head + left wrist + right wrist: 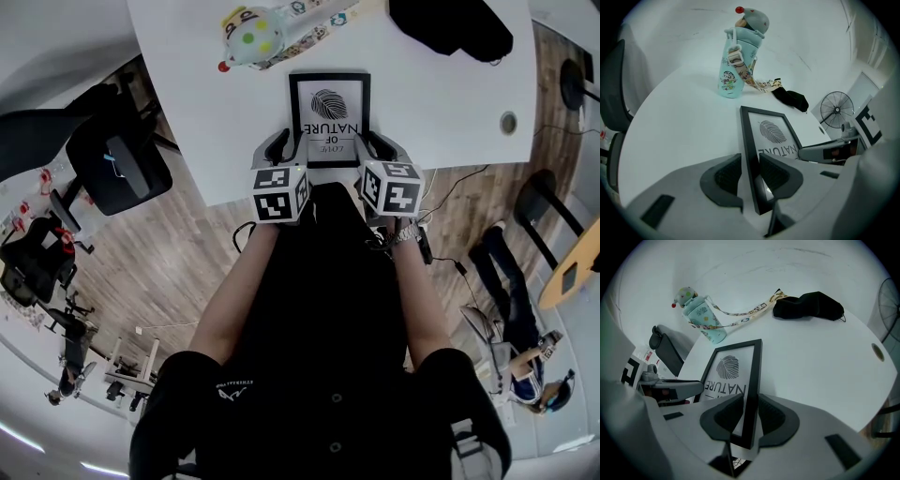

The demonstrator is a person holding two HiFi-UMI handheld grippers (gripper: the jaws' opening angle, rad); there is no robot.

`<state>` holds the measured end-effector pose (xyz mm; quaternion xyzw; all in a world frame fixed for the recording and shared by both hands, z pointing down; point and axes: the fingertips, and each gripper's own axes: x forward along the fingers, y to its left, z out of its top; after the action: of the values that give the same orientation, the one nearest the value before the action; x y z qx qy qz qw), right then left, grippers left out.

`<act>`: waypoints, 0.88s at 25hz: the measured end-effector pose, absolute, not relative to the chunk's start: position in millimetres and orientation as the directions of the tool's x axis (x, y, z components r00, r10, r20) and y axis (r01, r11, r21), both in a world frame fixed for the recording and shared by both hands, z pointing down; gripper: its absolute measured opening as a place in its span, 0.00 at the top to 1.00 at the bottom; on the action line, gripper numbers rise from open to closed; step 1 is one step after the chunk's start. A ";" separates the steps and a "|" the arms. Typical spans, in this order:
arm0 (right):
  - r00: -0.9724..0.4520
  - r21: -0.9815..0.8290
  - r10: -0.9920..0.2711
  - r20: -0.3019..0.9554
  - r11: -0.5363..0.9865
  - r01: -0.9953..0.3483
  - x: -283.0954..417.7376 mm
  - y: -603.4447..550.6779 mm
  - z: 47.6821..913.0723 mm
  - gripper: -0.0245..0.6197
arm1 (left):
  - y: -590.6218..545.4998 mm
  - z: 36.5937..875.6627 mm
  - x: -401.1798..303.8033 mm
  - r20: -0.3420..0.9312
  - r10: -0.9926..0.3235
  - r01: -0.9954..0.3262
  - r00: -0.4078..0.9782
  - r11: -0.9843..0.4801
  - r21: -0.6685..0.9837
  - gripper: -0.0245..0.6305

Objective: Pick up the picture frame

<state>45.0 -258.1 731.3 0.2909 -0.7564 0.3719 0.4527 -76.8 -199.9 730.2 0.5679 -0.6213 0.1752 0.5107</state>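
The black picture frame (pixel 328 117) with a leaf print lies flat on the white table (pixel 187 112), close to its near edge. My left gripper (pixel 284 148) straddles the frame's left rail near the bottom corner. In the left gripper view that rail (pixel 749 140) runs between the jaws (pixel 750 171), with a thin gap beside the left pad. My right gripper (pixel 375 148) straddles the right rail the same way. In the right gripper view the rail (pixel 754 376) stands between the pads (pixel 751 416); no firm squeeze shows. Both grippers point steeply down.
A pale blue cartoon bottle (pixel 251 37) with a patterned strap stands beyond the frame at the back left. A black cloth (pixel 450 26) lies at the back right. A cable hole (pixel 508 122) sits near the table's right edge. A black office chair (pixel 117 164) stands left of the table.
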 end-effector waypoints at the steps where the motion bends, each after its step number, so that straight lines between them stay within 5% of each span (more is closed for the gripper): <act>1: -0.421 -0.300 -0.103 0.901 0.552 -0.778 45.1 -258.0 731.9 0.81 | -200.2 730.8 -76.9 0.835 -0.525 -0.883 0.166 0.297 0.362 0.81; 22: -0.383 -0.280 -0.110 0.917 0.505 -0.816 58.0 -240.5 728.7 0.85 | -186.2 728.9 -67.5 0.890 -0.441 -0.905 0.118 0.322 0.279 0.85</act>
<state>58.0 -240.5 728.7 0.3145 -0.7368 0.3857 0.4577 -67.5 -186.2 728.9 0.5378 -0.6255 0.2231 0.5193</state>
